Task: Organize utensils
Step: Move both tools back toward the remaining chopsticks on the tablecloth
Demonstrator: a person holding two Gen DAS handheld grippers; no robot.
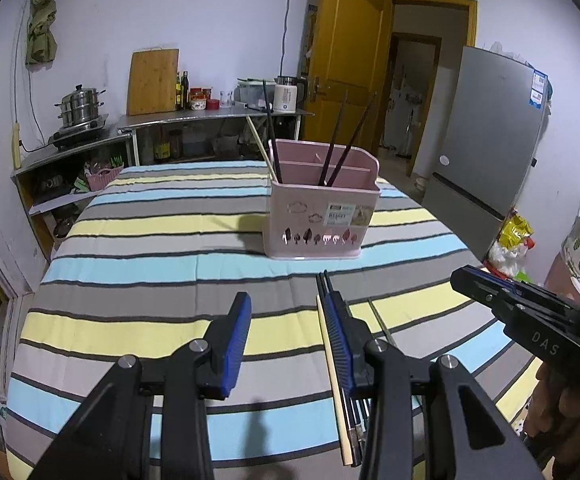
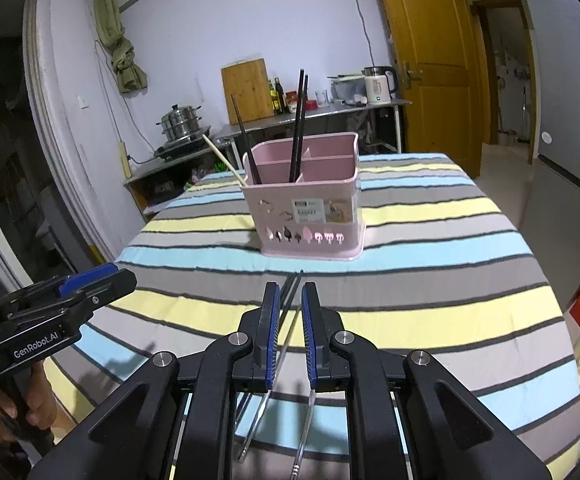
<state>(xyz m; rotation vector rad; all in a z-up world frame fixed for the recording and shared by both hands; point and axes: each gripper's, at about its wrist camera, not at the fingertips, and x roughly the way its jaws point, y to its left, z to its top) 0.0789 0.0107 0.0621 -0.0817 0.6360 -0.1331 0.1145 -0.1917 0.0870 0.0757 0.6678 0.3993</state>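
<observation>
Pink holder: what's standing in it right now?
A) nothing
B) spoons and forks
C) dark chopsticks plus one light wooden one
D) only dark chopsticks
C: the pink holder has several dark chopsticks upright in its compartments, and one light wooden chopstick leaning out over its left edge.
</observation>
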